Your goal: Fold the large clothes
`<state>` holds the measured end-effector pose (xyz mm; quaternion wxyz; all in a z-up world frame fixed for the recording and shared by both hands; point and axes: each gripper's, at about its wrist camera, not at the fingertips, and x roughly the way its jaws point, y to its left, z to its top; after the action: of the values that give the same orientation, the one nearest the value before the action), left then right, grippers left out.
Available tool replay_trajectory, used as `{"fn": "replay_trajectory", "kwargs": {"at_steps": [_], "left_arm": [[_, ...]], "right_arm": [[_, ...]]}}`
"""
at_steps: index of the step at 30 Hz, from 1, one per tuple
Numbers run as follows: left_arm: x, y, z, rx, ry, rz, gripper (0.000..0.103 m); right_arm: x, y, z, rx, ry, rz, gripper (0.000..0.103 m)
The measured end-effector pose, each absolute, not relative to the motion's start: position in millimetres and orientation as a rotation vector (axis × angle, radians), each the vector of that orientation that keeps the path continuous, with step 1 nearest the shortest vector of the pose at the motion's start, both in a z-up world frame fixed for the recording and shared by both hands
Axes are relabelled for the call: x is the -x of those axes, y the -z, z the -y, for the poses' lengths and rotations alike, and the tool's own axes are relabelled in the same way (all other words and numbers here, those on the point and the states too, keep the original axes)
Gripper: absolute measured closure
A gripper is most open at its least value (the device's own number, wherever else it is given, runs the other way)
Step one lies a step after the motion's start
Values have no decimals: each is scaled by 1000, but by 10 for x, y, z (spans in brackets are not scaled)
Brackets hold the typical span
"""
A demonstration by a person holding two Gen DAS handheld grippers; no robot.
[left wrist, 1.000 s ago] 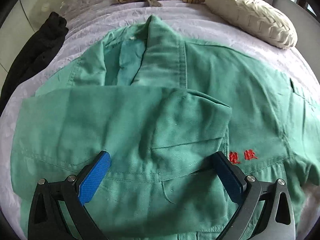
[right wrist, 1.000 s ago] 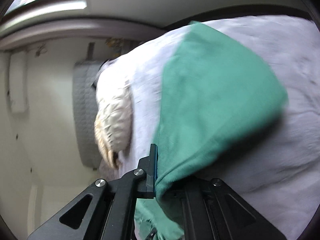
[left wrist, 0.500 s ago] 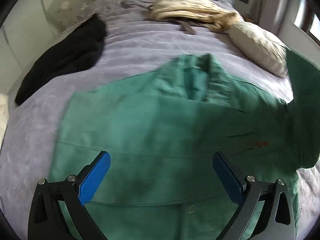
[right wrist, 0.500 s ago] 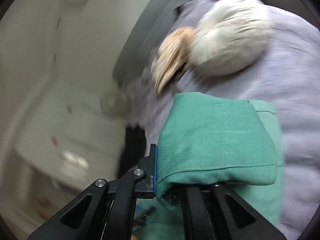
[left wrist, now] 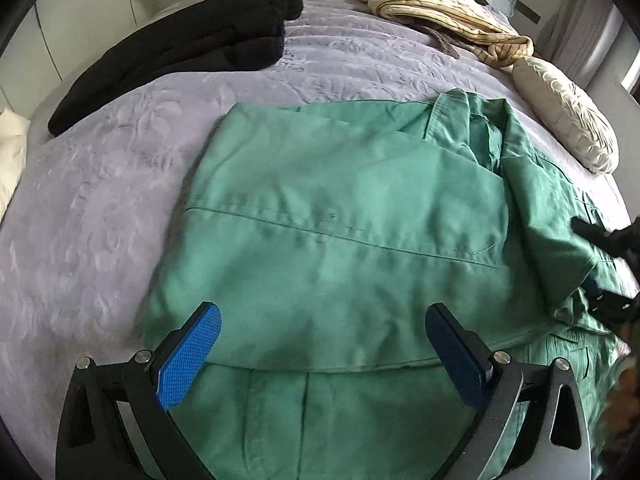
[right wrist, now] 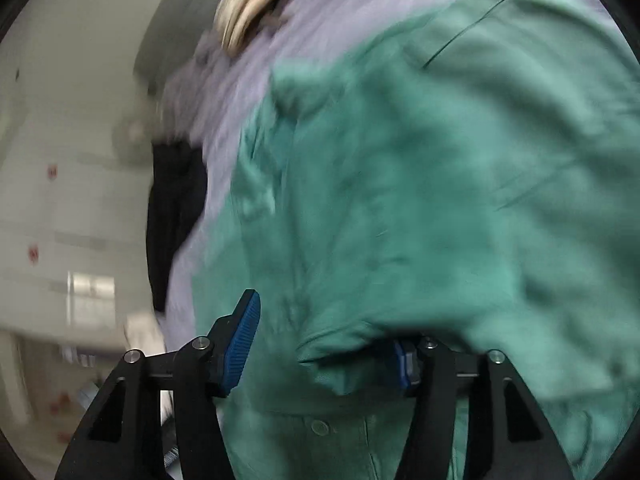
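Observation:
A large green work jacket (left wrist: 340, 240) lies on the lilac bedspread (left wrist: 100, 208), its left side folded across the front. My left gripper (left wrist: 320, 352) hovers open and empty over the jacket's lower part. The right gripper (left wrist: 608, 272) shows at the right edge of the left wrist view, beside the folded-in right sleeve (left wrist: 552, 240). In the blurred right wrist view the right gripper (right wrist: 324, 340) is open, and the green jacket (right wrist: 440, 200) lies loose between and over its fingers, covering the right fingertip.
A black garment (left wrist: 192, 40) lies at the bed's far left. A beige striped garment (left wrist: 440, 12) and a cream pillow (left wrist: 568, 116) lie at the far right. Something white (left wrist: 12, 152) lies at the bed's left edge. White cupboards (right wrist: 60, 200) stand beyond the bed.
The right gripper swung the sleeve over onto the jacket and opened, letting the sleeve go. The left gripper drew back and turned left, staying open.

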<state>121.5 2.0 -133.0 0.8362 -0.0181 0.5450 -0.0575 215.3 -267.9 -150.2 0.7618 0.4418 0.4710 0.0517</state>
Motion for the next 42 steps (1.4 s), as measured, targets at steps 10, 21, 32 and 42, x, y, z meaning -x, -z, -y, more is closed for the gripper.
{"fn": "replay_trajectory", "kwargs": {"at_steps": [10, 21, 32, 42], "left_arm": [[-1162, 1219, -418, 65, 44, -1123, 1], [-1240, 1327, -475, 123, 93, -1184, 1], [-1758, 1661, 433, 246, 387, -1284, 1], [-1772, 1483, 385, 260, 430, -1232, 85]], "right_arm": [[-2524, 970, 1885, -317, -117, -1020, 88], [-1991, 1357, 1359, -191, -318, -1211, 53], [-867, 1706, 3641, -1171, 82, -1015, 50], [-661, 1827, 4080, -1463, 169, -763, 99]]}}
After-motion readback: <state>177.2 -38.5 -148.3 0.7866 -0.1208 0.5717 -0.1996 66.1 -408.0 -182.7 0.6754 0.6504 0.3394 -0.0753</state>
